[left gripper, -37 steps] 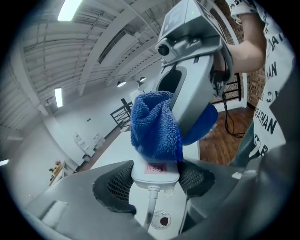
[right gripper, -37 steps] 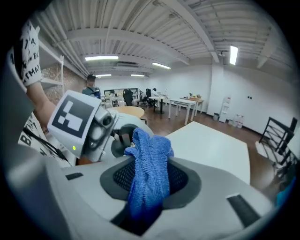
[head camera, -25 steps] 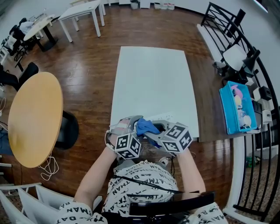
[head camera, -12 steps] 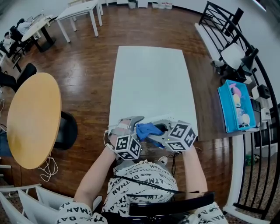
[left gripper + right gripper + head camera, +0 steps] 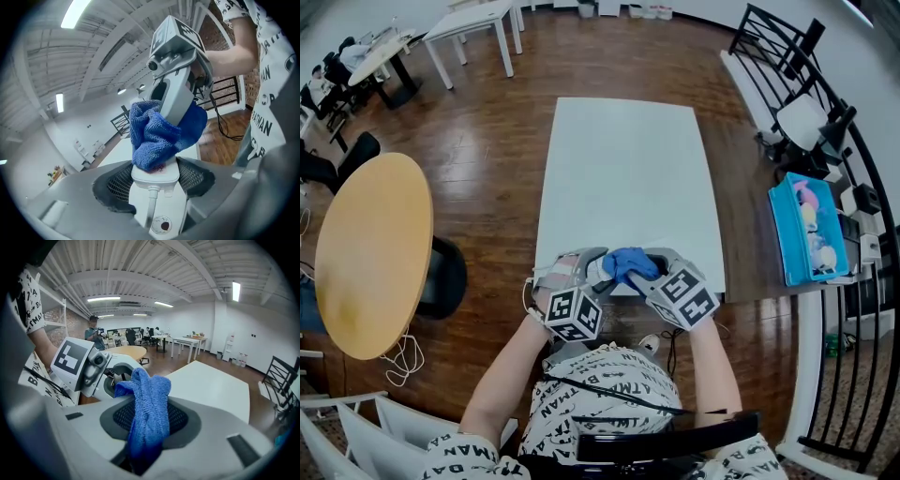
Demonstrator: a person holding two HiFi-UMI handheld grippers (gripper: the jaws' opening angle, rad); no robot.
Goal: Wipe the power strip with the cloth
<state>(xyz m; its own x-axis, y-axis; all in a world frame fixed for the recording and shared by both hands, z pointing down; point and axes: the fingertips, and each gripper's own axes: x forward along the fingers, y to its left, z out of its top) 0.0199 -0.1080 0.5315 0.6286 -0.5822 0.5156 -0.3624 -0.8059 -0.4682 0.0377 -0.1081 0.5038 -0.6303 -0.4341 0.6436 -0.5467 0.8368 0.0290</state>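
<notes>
Both tools are engaged: left gripper [image 5: 586,270] clamps the power strip [image 5: 154,187], right gripper [image 5: 649,274] pinches the cloth [image 5: 150,140] onto its far end. Wiping appears under way; how much is done is unclear.

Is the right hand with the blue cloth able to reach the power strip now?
Probably yes. The right gripper is shut on the cloth, which seems to rest on the far end of the power strip held in the left gripper. Nothing lies between them.

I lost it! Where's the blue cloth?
Head view: the blue terry cloth is pinched in the right gripper, pressed on the white plastic power strip, at the white table's near edge.
</notes>
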